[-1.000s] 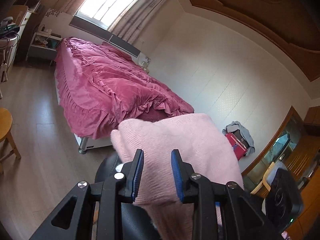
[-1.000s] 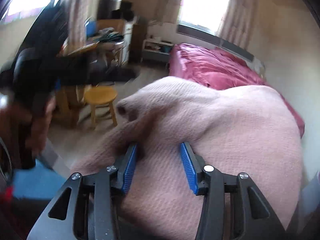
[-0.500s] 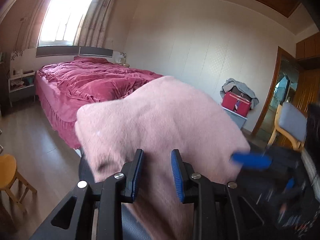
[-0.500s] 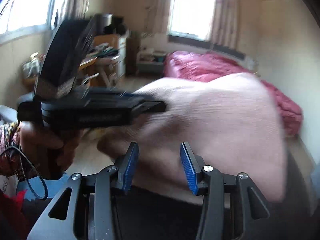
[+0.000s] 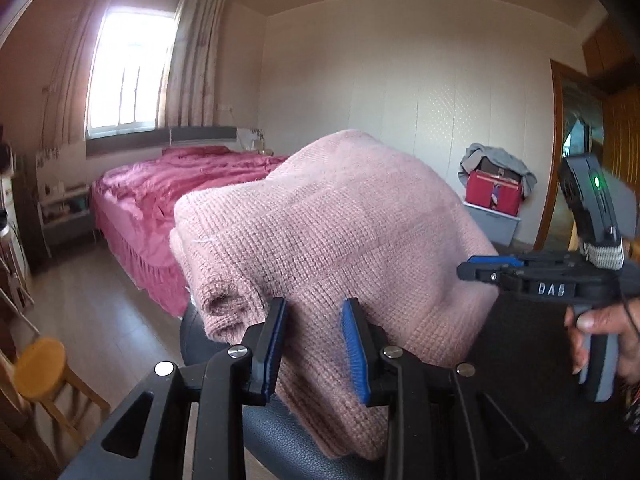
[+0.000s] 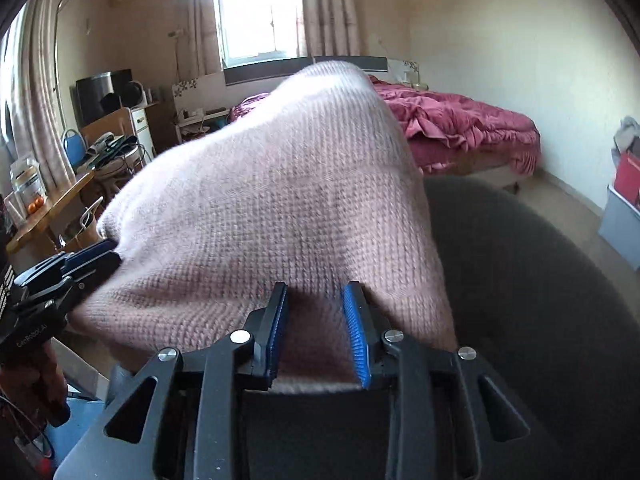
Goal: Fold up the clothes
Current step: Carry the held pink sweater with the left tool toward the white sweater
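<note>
left hand-held gripper (image 5: 314, 346) clamps pink sweater (image 5: 340, 232) | right hand-held gripper (image 6: 316, 330) closing on it | label "DAS" (image 5: 551, 289)

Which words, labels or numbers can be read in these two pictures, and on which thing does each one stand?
"DAS", in white letters, on the black body of the right tongs.
"GenRobot.AI", as far as it reads, in small blurred letters on the black body of the left tongs.
The pink sweater shows no readable label.
</note>
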